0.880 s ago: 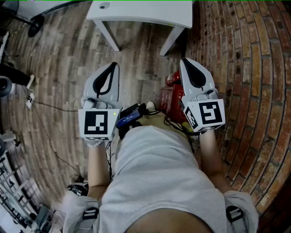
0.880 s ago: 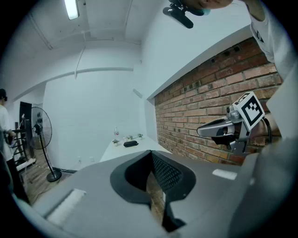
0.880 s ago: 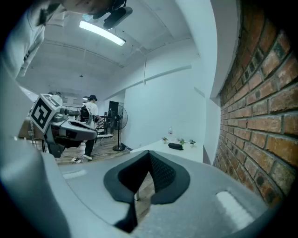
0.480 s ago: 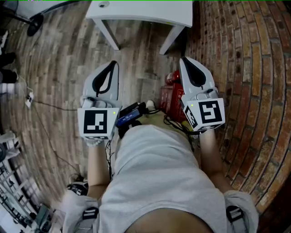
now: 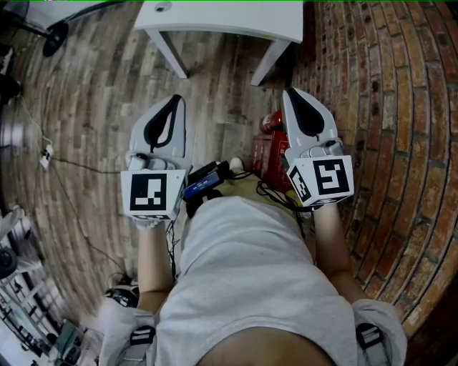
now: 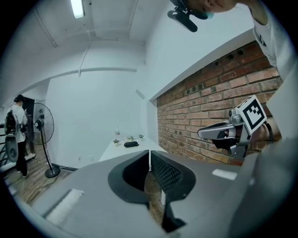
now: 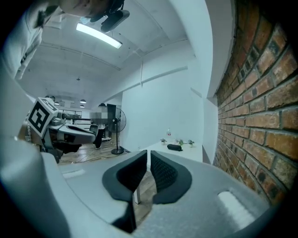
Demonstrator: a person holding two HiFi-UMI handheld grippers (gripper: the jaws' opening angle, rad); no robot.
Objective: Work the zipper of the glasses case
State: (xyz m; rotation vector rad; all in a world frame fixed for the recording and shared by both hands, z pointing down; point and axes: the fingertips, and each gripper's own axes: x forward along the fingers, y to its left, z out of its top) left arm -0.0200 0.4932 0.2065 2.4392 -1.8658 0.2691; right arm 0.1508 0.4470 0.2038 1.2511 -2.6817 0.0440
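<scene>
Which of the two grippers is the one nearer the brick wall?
The right gripper, close beside the brick wall; the left gripper is over the wooden floor, farther from it.

Left gripper (image 5: 174,101) and right gripper (image 5: 290,95) point forward, fingers (image 6: 164,173) together, empty.

Ceiling lights (image 6: 77,8) shine bright; edges bend with fisheye distortion.

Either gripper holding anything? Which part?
Nothing held. Left gripper and right gripper are both shut and empty; the glasses case lies untouched on the table.
</scene>
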